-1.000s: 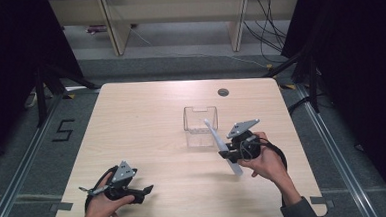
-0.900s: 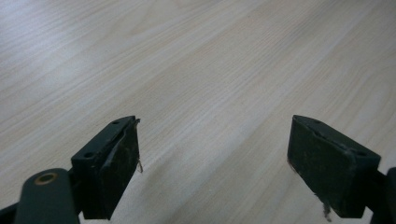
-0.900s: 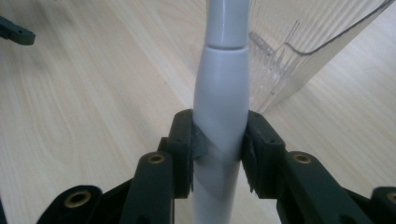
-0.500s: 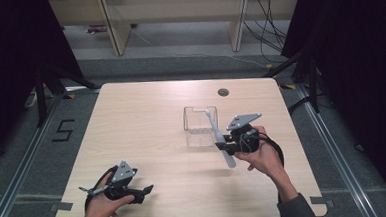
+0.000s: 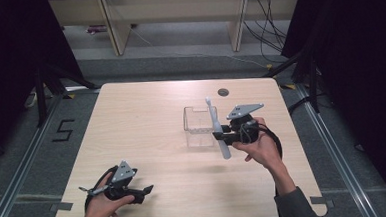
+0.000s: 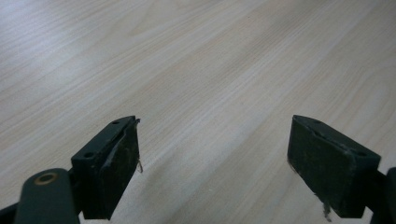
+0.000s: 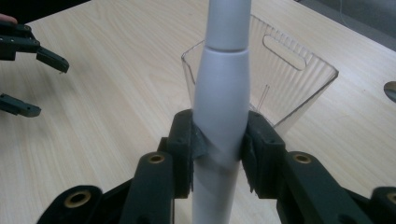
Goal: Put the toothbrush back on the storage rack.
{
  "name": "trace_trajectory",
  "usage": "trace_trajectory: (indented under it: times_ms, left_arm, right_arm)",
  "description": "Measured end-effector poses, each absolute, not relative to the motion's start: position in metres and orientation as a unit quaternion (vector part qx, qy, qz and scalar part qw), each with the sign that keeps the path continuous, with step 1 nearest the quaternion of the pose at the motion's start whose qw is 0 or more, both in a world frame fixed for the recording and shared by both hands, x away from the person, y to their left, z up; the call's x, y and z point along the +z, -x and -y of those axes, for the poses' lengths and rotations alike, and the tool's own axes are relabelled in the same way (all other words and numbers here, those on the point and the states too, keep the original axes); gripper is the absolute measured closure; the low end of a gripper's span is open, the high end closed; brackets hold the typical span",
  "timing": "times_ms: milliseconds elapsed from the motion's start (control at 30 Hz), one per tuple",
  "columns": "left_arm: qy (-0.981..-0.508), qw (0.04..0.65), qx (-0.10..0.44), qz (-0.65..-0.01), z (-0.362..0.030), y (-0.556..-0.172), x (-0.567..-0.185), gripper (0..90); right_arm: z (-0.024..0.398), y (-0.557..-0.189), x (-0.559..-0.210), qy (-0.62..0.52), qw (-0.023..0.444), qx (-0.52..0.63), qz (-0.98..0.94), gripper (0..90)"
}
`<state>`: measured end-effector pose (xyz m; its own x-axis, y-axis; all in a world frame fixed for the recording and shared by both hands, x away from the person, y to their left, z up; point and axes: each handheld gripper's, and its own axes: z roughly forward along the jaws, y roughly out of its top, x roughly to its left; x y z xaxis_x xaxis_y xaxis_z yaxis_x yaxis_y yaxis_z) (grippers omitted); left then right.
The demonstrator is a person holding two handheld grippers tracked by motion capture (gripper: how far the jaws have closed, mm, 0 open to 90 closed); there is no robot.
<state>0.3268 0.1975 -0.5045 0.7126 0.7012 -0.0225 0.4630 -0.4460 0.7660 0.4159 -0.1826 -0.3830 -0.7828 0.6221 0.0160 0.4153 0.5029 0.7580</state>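
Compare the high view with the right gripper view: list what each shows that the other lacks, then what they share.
High view alone: the dark round hole in the table, both forearms, floor and shelving behind. Right gripper view alone: the clear container's ribbed wall and handle slot. Shared: the right gripper clamping the white toothbrush, the container, the open left gripper.

Wooden table, dark round grommet, grey floor, wooden shelving.

Black gripper, grey three-cornered plate, grey sleeve.
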Motion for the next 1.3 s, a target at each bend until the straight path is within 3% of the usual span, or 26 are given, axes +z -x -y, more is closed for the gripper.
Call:
trace_trajectory:
  times_ms: [467,767,1300]
  left_arm:
    - [-0.837,0.395,0.151,-0.347,-0.198,-0.327,-0.504,16.2]
    - [-0.837,0.396,0.15,-0.346,-0.198,-0.327,-0.504,16.2]
    - [-0.837,0.399,0.148,-0.345,-0.197,-0.326,-0.503,16.2]
  right_arm:
    - [0.167,-0.433,-0.354,-0.292,0.134,0.415,-0.851,67.2]
    - [0.156,-0.446,-0.346,-0.298,0.112,0.431,-0.844,67.2]
    - [0.133,-0.475,-0.336,-0.311,0.122,0.418,-0.845,67.2]
